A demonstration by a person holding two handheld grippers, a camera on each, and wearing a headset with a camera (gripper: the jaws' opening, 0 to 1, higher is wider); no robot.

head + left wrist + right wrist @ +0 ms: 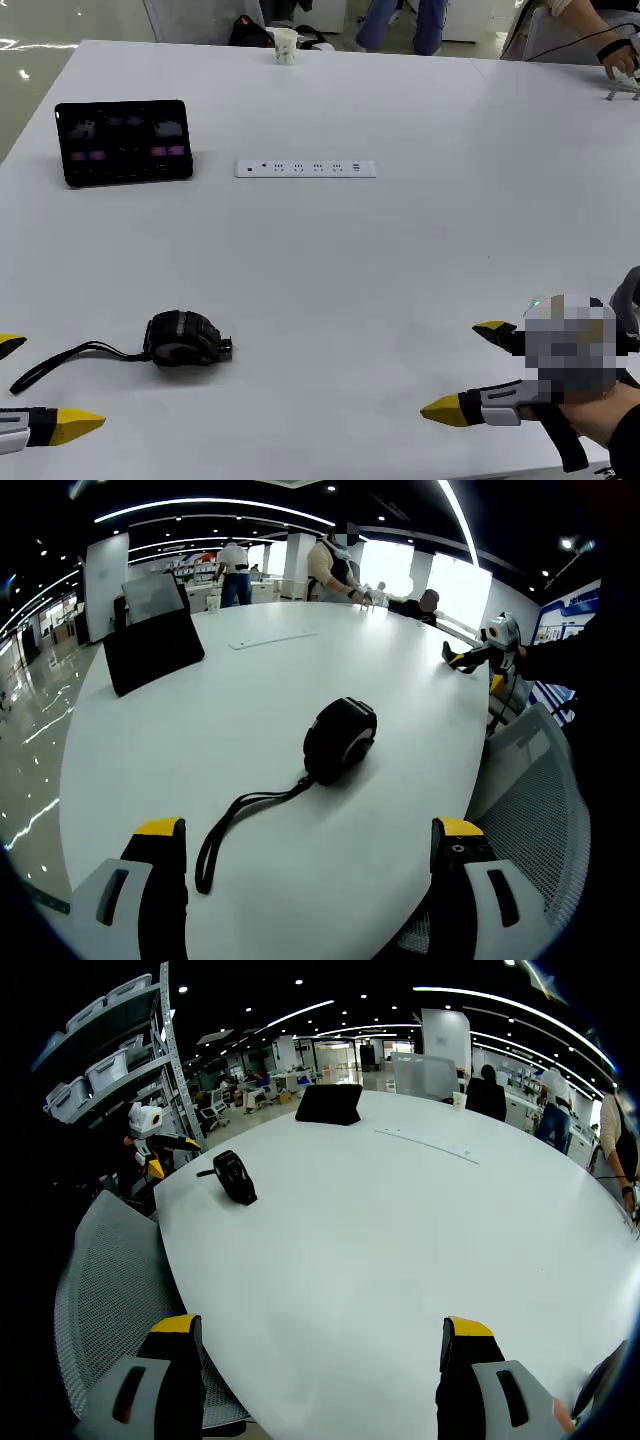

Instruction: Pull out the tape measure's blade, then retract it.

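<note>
A black tape measure [183,339] lies on the white table [380,250] near its front left, blade in, with its black wrist strap [60,365] trailing to the left. My left gripper [50,383] is open at the table's front left edge, its yellow tips on either side of the strap's end, touching nothing. In the left gripper view the tape measure [340,738] rests ahead of the open left gripper [308,832]. My right gripper [458,368] stands open at the front right, far from the tape measure [235,1176], with nothing between its jaws.
A dark tablet [123,140] stands at the back left. A white power strip [305,168] lies mid-table and a paper cup [285,45] sits at the far edge. A person's hand [620,60] works at the far right corner. A mesh chair [110,1290] is beside the table's near edge.
</note>
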